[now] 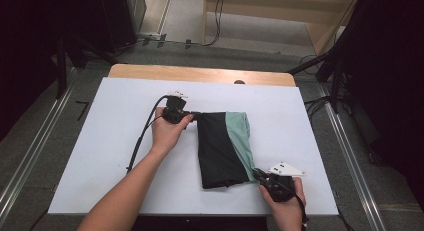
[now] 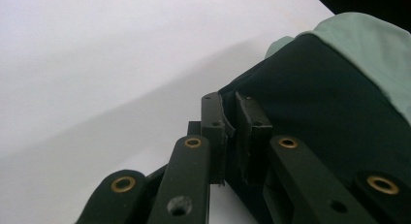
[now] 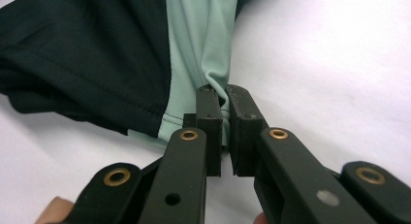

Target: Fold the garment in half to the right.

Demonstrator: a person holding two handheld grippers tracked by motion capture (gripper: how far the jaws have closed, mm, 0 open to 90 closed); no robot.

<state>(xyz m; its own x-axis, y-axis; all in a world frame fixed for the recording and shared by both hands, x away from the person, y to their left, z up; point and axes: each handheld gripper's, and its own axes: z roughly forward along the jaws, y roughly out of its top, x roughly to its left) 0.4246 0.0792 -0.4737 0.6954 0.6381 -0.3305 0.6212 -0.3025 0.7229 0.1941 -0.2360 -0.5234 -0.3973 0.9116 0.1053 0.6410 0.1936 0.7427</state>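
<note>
**Both grippers pinch the folded garment**

We see a folded black and mint-green garment (image 1: 223, 148) lying on the white counter (image 1: 115, 141), nearer its front edge than its back edge. Our left gripper (image 1: 192, 114) has its jaws pressed on the black cloth at the far left corner. Our right gripper (image 1: 256, 172) pinches the green cloth at the near right corner.
</note>
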